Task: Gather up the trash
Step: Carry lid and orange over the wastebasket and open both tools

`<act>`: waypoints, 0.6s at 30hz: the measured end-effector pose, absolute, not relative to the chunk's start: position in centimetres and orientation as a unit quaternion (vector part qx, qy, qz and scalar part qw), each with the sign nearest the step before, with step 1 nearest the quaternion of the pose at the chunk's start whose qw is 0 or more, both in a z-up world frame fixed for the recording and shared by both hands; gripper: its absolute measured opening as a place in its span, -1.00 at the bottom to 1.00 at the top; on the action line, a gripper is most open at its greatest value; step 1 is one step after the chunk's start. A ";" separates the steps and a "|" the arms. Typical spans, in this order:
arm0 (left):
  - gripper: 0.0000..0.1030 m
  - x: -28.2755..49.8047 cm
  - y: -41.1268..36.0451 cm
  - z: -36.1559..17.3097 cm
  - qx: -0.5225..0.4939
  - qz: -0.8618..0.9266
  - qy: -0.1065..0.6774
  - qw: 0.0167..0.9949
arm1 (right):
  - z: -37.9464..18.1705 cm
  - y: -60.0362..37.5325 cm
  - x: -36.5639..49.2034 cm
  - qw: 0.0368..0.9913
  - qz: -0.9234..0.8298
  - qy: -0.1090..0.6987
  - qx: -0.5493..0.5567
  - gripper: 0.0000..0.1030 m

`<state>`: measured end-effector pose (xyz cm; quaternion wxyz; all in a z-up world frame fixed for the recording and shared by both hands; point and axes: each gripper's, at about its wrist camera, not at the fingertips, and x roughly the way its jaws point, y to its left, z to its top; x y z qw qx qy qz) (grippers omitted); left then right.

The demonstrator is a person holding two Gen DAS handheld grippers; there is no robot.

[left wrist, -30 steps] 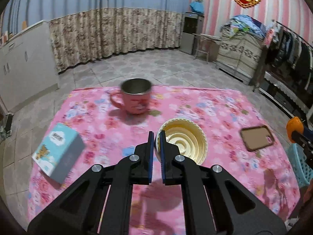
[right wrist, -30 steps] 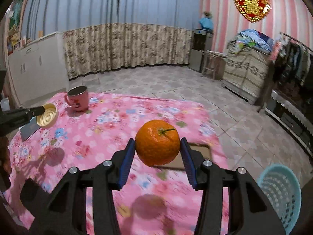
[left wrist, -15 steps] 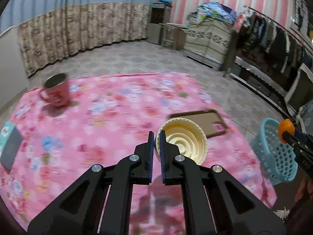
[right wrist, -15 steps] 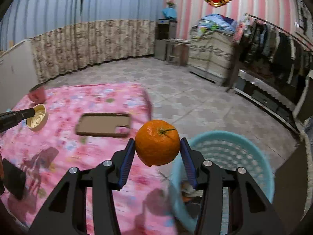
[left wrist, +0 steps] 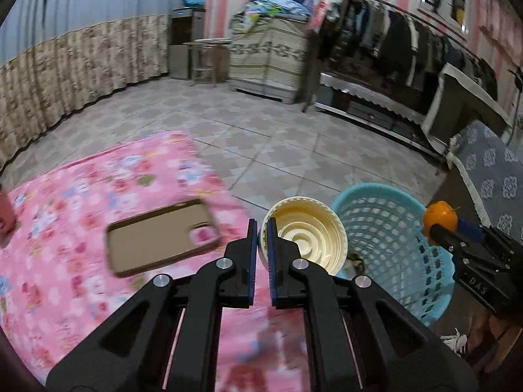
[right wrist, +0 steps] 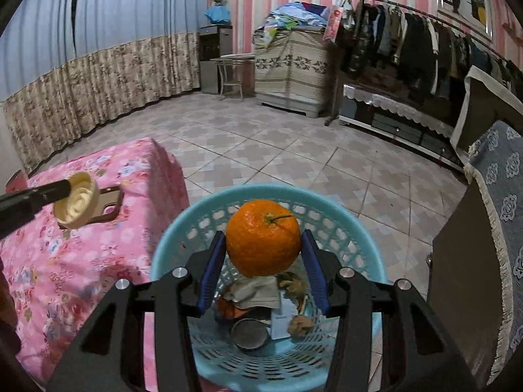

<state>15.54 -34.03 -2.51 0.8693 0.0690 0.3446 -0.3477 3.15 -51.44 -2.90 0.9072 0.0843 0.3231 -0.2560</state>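
My right gripper is shut on an orange and holds it right above the light blue basket, which holds paper scraps, peel and a round metal lid. My left gripper is shut on the rim of a cream plastic lid, held above the table's right edge, just left of the basket. The right gripper with the orange shows at the right of the left wrist view. The lid shows at the left of the right wrist view.
A brown phone case lies on the pink floral tablecloth. A pink mug stands at the far left edge. A dark cabinet with a blue patterned cover stands right of the basket. Tiled floor lies beyond.
Both grippers have swung right, away from the table's middle. The orange has moved from beside the basket to directly over it. The lid has moved to the table's right edge near the basket.
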 end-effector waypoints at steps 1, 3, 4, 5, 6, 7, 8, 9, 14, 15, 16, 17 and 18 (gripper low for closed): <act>-0.91 15.4 -34.7 -2.5 0.071 -0.353 0.344 0.867 | -3.0 -51.9 3.0 0.906 -0.258 0.324 0.087 -0.08; -0.91 14.7 -36.1 -2.7 0.077 -0.366 0.343 0.861 | -3.1 -52.4 2.7 0.906 -0.259 0.324 0.089 -0.08; -0.91 14.3 -37.1 -2.9 0.082 -0.374 0.342 0.858 | -3.2 -52.7 2.6 0.905 -0.260 0.325 0.090 -0.08; -0.91 14.0 -37.8 -3.0 0.087 -0.380 0.341 0.856 | -3.3 -52.9 2.4 0.904 -0.262 0.327 0.090 -0.08; -0.91 13.5 -38.7 -3.2 0.094 -0.387 0.339 0.853 | -3.5 -53.3 2.3 0.902 -0.265 0.329 0.092 -0.08; -0.91 13.5 -39.1 -3.5 0.098 -0.390 0.338 0.851 | -3.6 -53.6 2.1 0.901 -0.266 0.329 0.094 -0.08; -0.91 13.4 -39.7 -3.7 0.103 -0.391 0.340 0.849 | -3.7 -54.0 1.9 0.900 -0.269 0.330 0.099 -0.08; -0.91 13.2 -40.5 -4.1 0.108 -0.395 0.344 0.845 | -3.8 -54.3 1.7 0.899 -0.271 0.330 0.102 -0.08; -0.77 12.6 -42.4 -4.3 0.117 -0.412 0.342 0.837 | -3.9 -55.3 1.3 0.896 -0.277 0.329 0.108 -0.08; -0.45 12.5 -42.4 -4.1 0.116 -0.414 0.340 0.837 | -3.8 -55.4 1.3 0.896 -0.278 0.329 0.109 -0.08; -0.24 12.5 -42.4 -3.8 0.116 -0.412 0.336 0.839 | -3.8 -55.5 1.3 0.896 -0.279 0.328 0.110 -0.08; 0.07 12.4 -42.2 -3.5 0.113 -0.409 0.329 0.844 | -3.7 -55.6 1.3 0.896 -0.280 0.327 0.110 -0.08; 0.27 12.3 -42.0 -3.1 0.110 -0.406 0.322 0.848 | -3.7 -55.5 1.3 0.896 -0.280 0.327 0.110 -0.08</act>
